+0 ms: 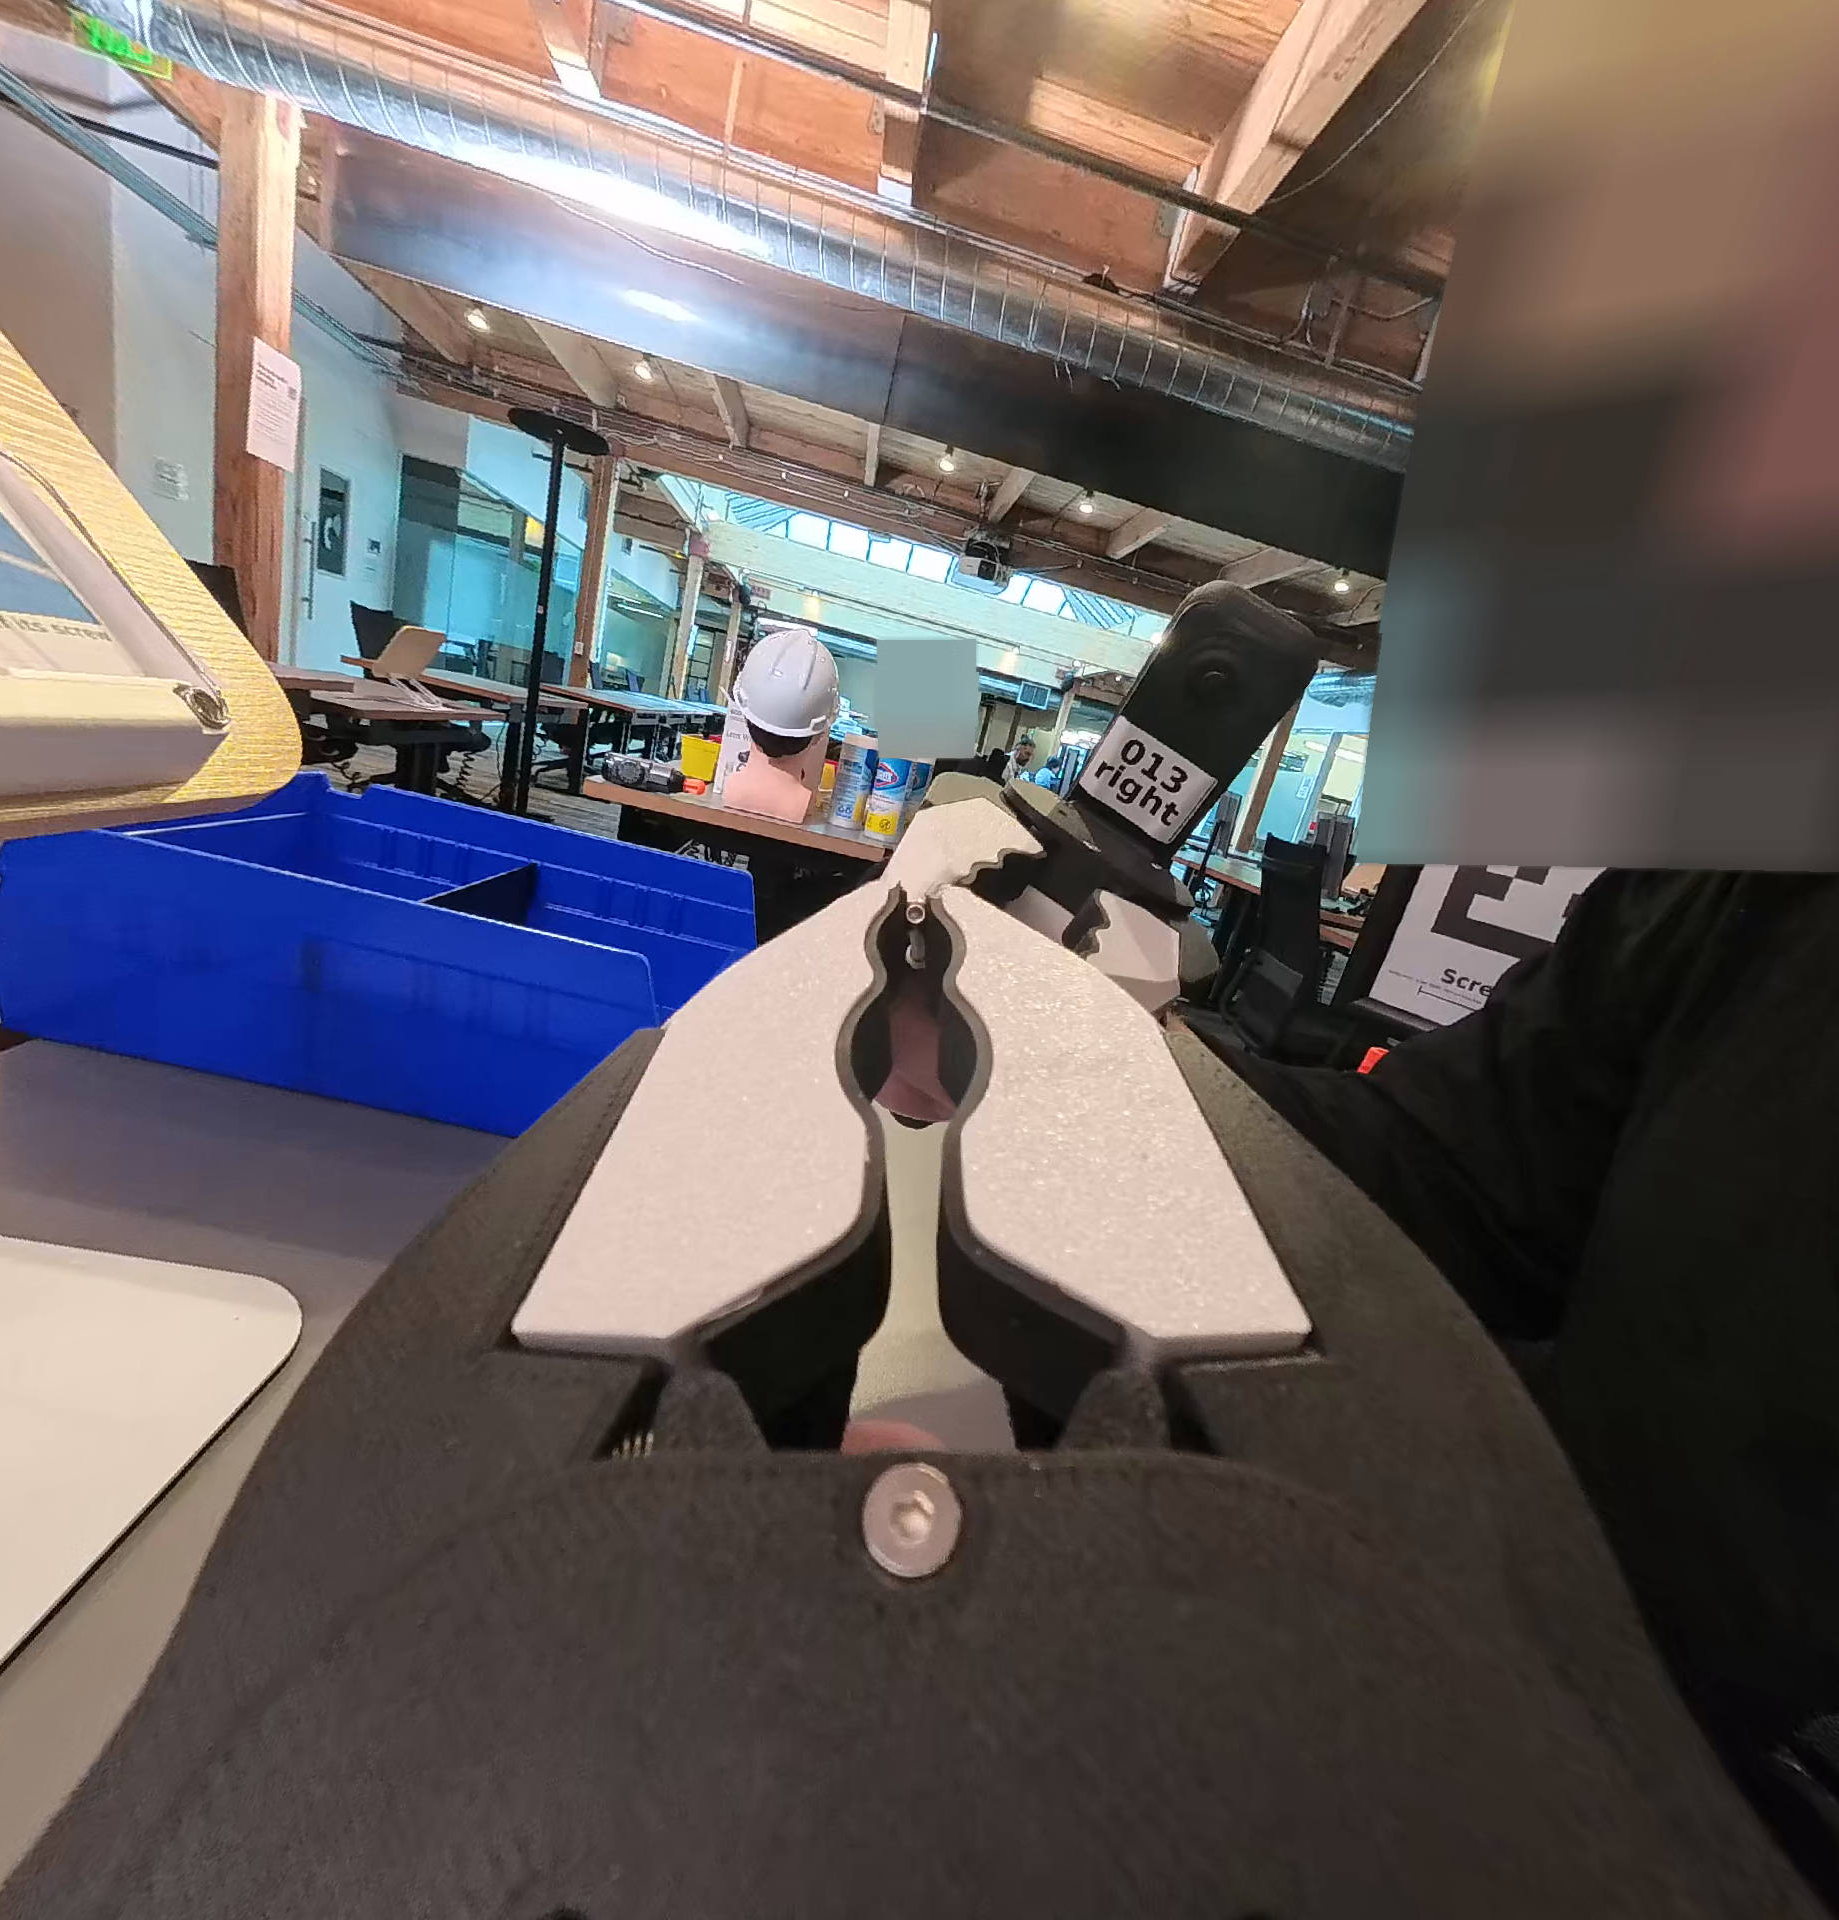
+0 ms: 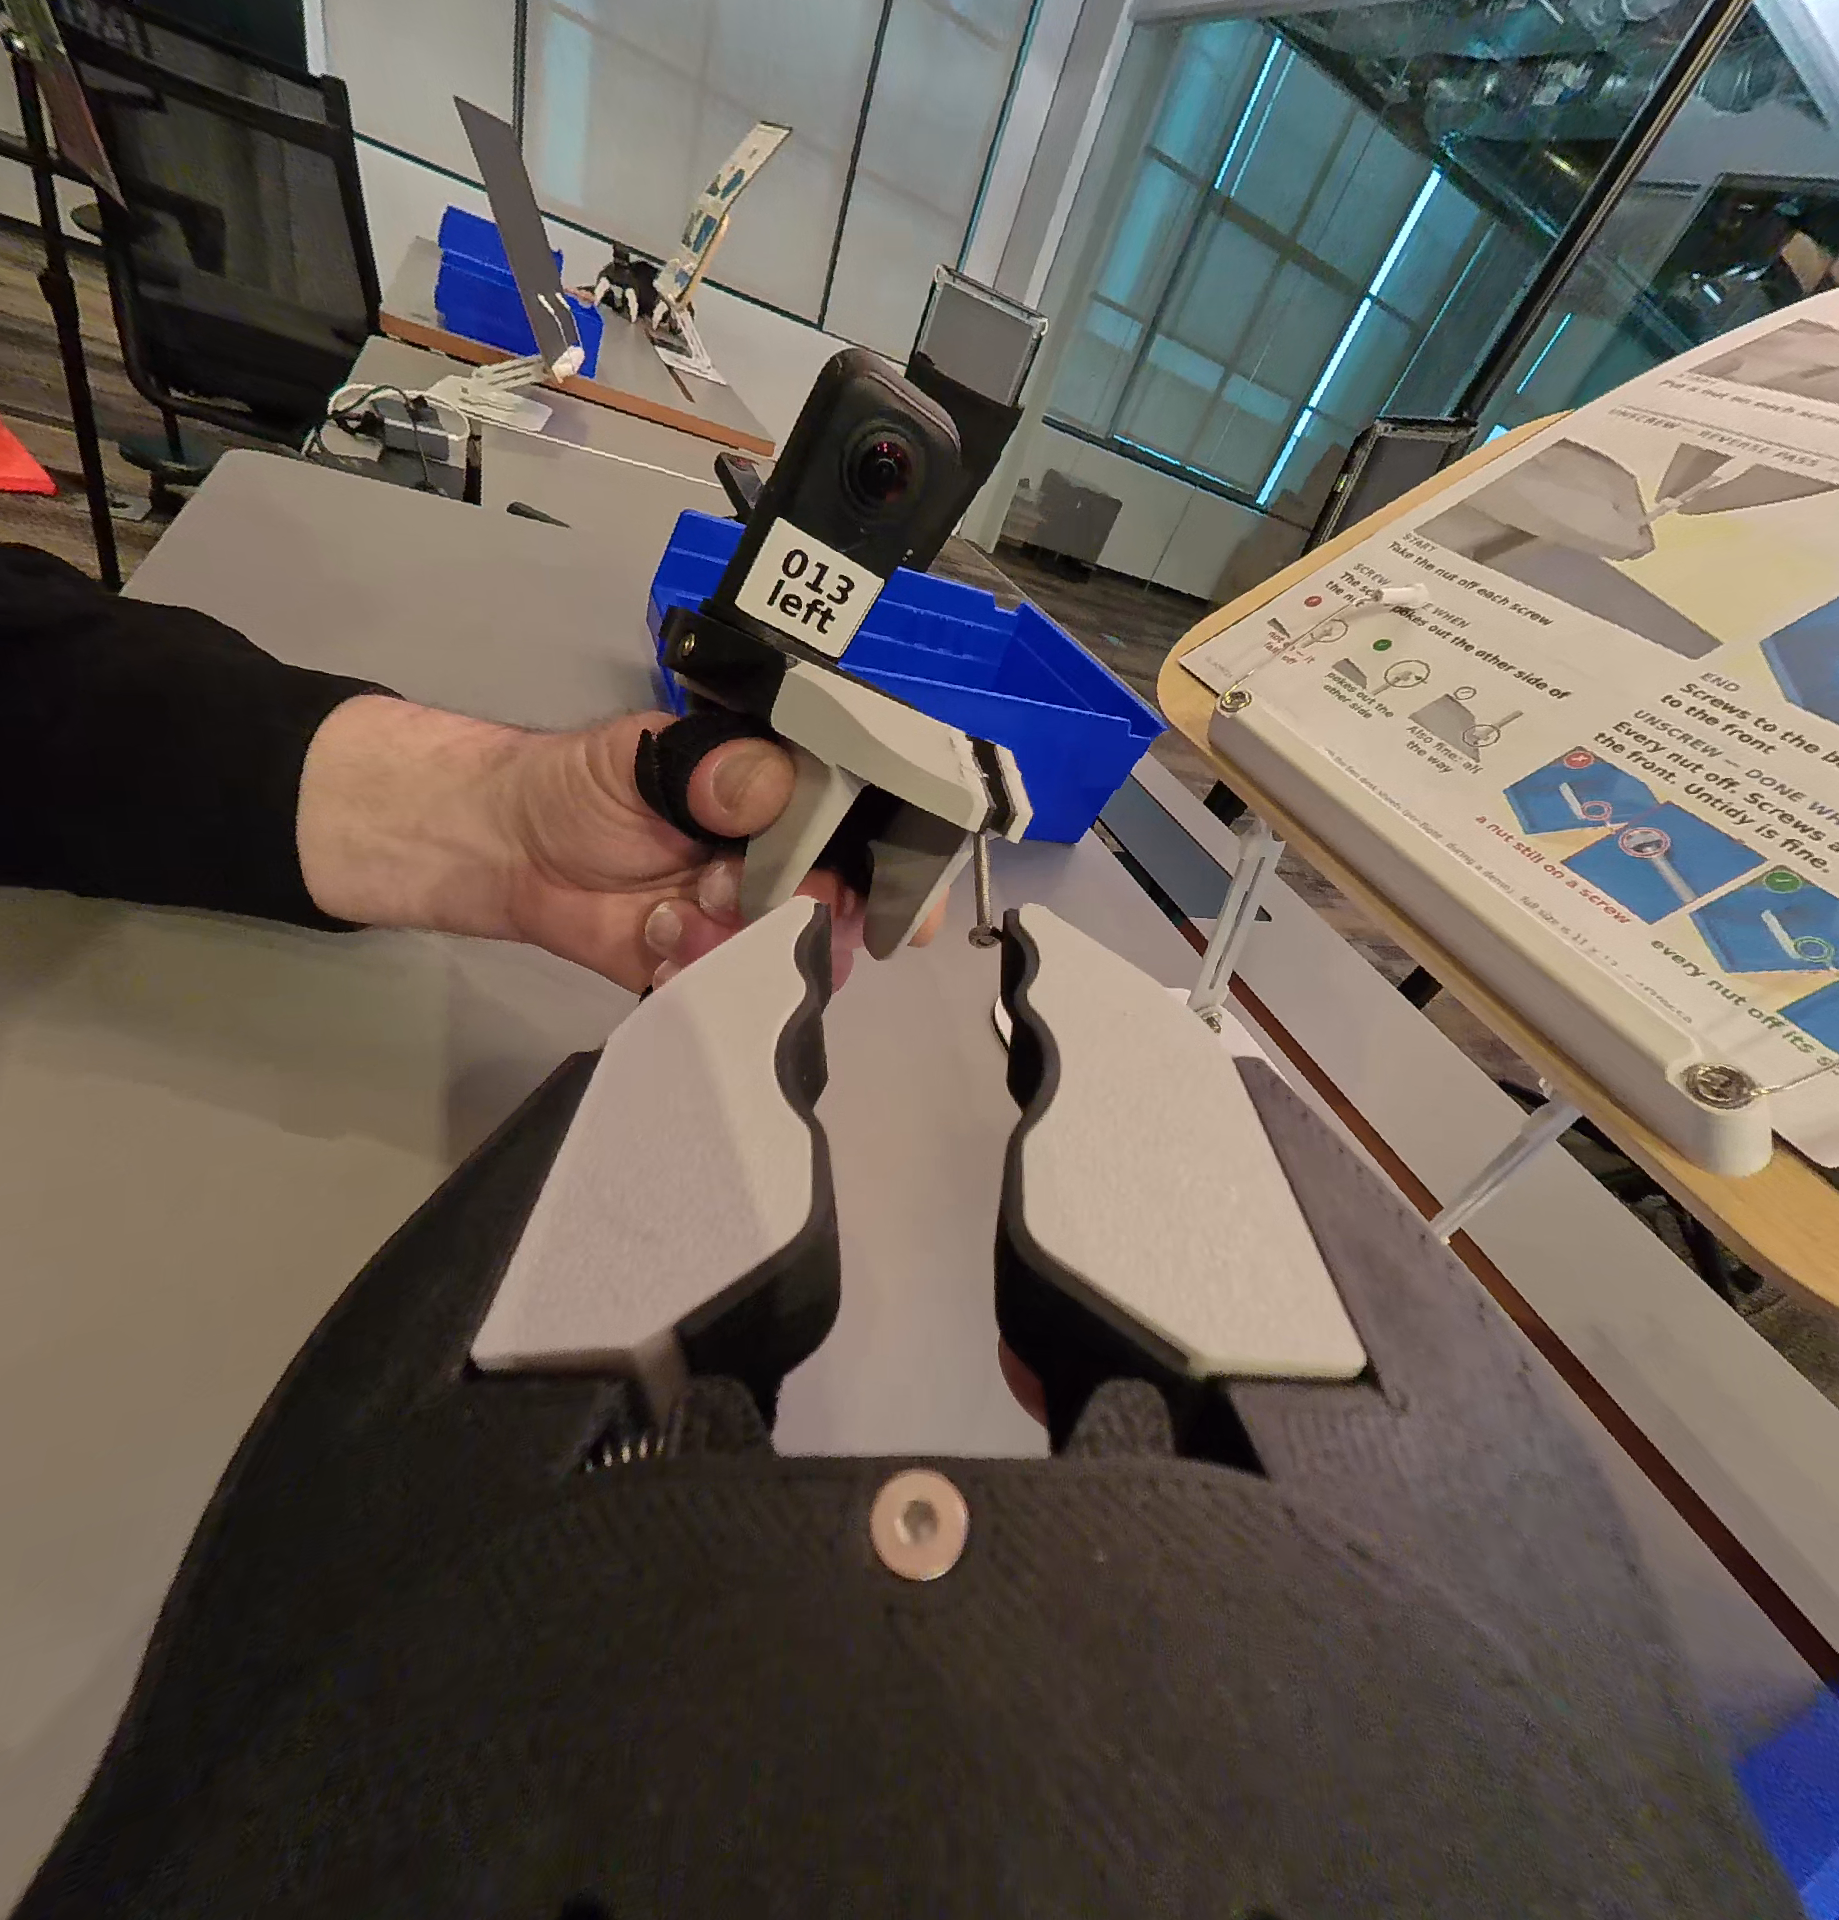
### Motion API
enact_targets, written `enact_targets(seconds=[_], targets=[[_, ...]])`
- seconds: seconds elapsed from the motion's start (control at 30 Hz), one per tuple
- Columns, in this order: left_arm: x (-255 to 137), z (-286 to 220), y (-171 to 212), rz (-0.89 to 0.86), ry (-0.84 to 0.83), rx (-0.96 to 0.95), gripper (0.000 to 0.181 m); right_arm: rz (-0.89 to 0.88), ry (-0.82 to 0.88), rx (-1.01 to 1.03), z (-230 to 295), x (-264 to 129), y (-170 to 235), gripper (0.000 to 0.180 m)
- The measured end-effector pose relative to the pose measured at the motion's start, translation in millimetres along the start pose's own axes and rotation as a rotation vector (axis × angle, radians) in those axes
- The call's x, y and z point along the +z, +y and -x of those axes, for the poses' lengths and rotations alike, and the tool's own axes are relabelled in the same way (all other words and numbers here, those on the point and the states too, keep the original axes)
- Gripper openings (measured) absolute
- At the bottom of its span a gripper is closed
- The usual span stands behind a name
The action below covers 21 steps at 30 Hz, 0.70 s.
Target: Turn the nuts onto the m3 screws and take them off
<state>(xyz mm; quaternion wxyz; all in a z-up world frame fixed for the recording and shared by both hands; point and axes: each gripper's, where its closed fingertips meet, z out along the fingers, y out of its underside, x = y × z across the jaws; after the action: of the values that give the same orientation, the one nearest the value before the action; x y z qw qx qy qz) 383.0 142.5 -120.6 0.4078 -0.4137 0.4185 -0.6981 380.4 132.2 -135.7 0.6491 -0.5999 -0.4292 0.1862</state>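
1. Left wrist view: the left gripper (image 1: 910,914) has its two pale fingers pressed together, pinching a thin screw (image 1: 915,935) right at the tips. The screw sits in the small gap between them, and a little bulge on it may be a nut, though it is too small to be sure. Holding it that far out leaves the rest of the shaft free for the other tool to work on.

2. Same view: the right gripper (image 1: 982,868) comes in from the upper right, its serrated tips just beside the screw. From here I cannot tell how wide they stand. The two tools meet in the air above the grey table (image 1: 167,1153), well clear of the blue bin (image 1: 323,966) behind, which I take to be where finished parts go.

3. Right wrist view: the right gripper (image 2: 910,920) has its fingers spread, with bare table showing between them. The screw (image 2: 980,888) hangs down from the shut tips of the left gripper (image 2: 988,800), its lower end, with a small rounded head or nut, just beside the inner edge of the right-hand finger (image 2: 1123,1143).

4. Same view: a hand (image 2: 541,821) in a black sleeve holds the left tool tilted, so the screw points down toward the open fingers. That looks deliberate: one tool steadies the screw, the other closes on its end to turn it.

5. An instruction sheet on a slanted board (image 2: 1580,790) stands at the right, the blue bin (image 2: 1008,686) behind the left tool.
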Motion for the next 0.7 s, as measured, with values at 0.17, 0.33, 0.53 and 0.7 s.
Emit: enact_targets(seconds=[0.17,0.33,0.53,0.7], targets=[[0,0,-1,-0.007,0.003,-0.006,0.003,-0.009,0.014,0.000,-3,-2,-2,0.031],[1,-2,-1,-0.012,0.012,-0.005,0.003,-0.026,0.002,0.086,-6,-1,2,0.026],[2,-7,-4,-0.031,0.033,-0.005,0.003,-0.130,-0.058,0.252,-10,-6,-8,0.021],[2,-9,-6,-0.043,0.044,-0.004,0.003,-0.155,-0.074,0.292,-10,-7,-9,0.011]])
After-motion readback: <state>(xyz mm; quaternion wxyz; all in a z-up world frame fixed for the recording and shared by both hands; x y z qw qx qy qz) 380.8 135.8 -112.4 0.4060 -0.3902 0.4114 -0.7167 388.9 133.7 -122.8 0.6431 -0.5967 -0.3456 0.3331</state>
